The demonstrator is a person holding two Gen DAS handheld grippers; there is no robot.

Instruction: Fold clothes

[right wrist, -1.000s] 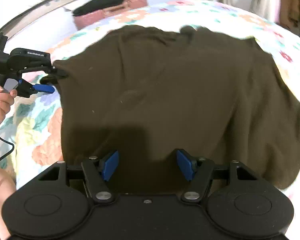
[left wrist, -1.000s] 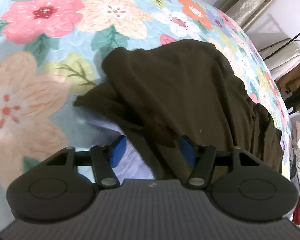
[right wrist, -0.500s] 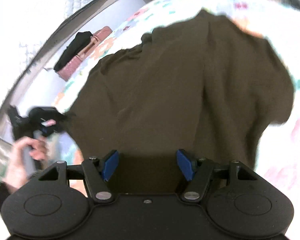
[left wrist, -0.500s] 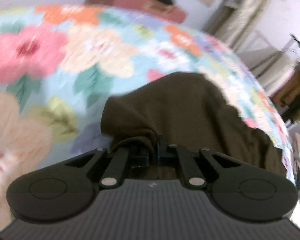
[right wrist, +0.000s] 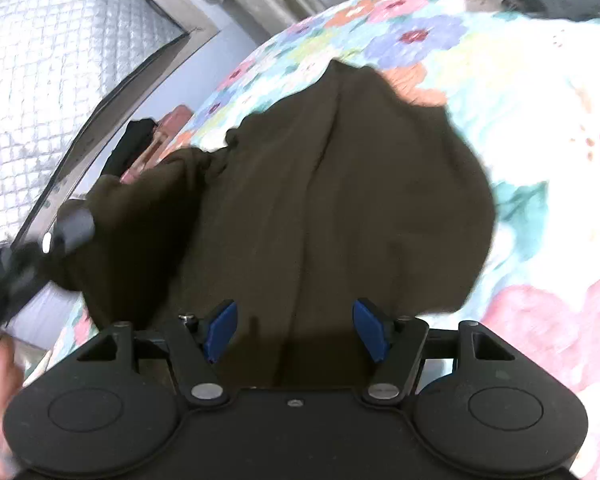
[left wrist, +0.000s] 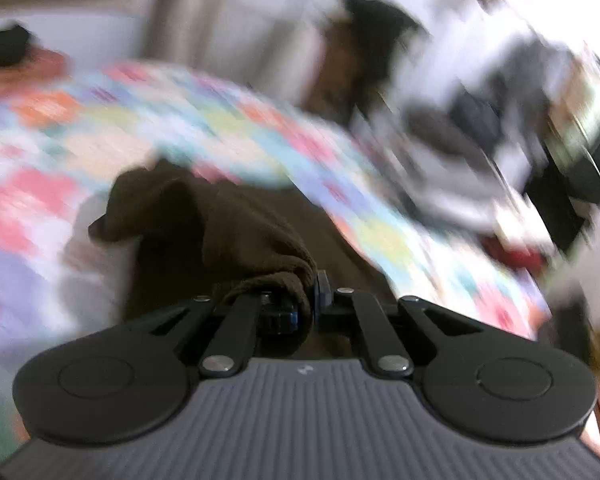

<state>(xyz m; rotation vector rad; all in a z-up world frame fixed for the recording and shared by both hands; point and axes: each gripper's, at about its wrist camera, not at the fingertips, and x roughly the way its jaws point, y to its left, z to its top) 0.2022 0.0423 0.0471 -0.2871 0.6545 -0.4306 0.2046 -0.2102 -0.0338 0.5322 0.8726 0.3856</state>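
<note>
A dark brown garment (right wrist: 340,200) lies spread on a bed with a floral cover (right wrist: 540,140). My left gripper (left wrist: 308,300) is shut on a bunched corner of the garment (left wrist: 240,232) and holds it lifted off the bed; the left wrist view is blurred. That gripper also shows at the left of the right wrist view (right wrist: 40,248), blurred, at the garment's raised left edge. My right gripper (right wrist: 296,332) is open, its blue pads (right wrist: 220,328) low over the garment's near edge with nothing between them.
A pink case with a black item on it (right wrist: 148,144) lies at the far side of the bed. A padded headboard wall (right wrist: 52,80) and curtains stand behind. Hanging clothes and clutter (left wrist: 480,120) show blurred beyond the bed's edge.
My left gripper closed on the garment's corner and has lifted and swung it, pulling the left edge up. My right gripper stayed open over the garment's near edge as the view rotated.
</note>
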